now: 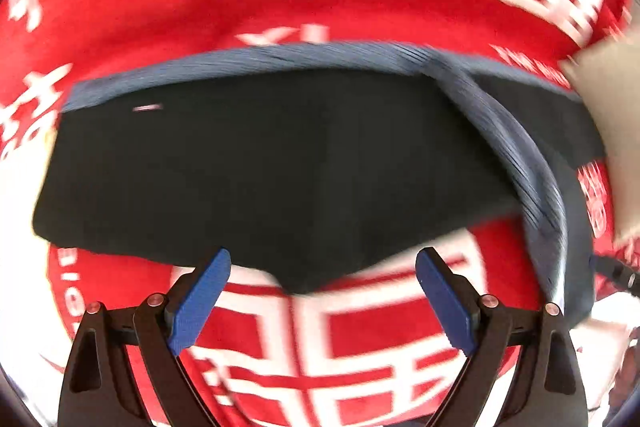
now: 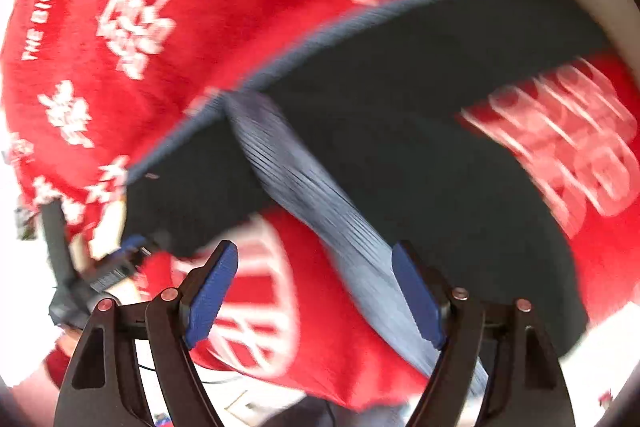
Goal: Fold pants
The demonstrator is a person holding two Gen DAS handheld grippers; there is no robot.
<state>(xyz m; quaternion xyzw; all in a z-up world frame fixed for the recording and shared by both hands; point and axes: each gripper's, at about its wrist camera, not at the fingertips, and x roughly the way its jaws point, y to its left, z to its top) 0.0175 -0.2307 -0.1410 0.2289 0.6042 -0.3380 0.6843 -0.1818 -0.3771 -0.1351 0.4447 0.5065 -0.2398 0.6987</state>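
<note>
Dark pants (image 1: pixel 256 171) with a ribbed blue-grey waistband (image 1: pixel 248 61) lie folded on a red cloth. My left gripper (image 1: pixel 323 267) is open and empty, hovering just short of the pants' near edge. In the right wrist view the pants (image 2: pixel 420 163) spread diagonally, and a ribbed grey band (image 2: pixel 312 203) runs down between my fingers. My right gripper (image 2: pixel 315 263) is open; the band passes near its right finger (image 2: pixel 416 295), and I cannot tell if they touch. Both views are motion-blurred.
The red cloth (image 1: pixel 160 7) with white lettering covers the surface under the pants. A beige object (image 1: pixel 608 115) sits at the right edge. The other gripper (image 2: pixel 100 267) shows at the left of the right wrist view. White floor or table (image 2: pixel 16 255) lies beyond the cloth.
</note>
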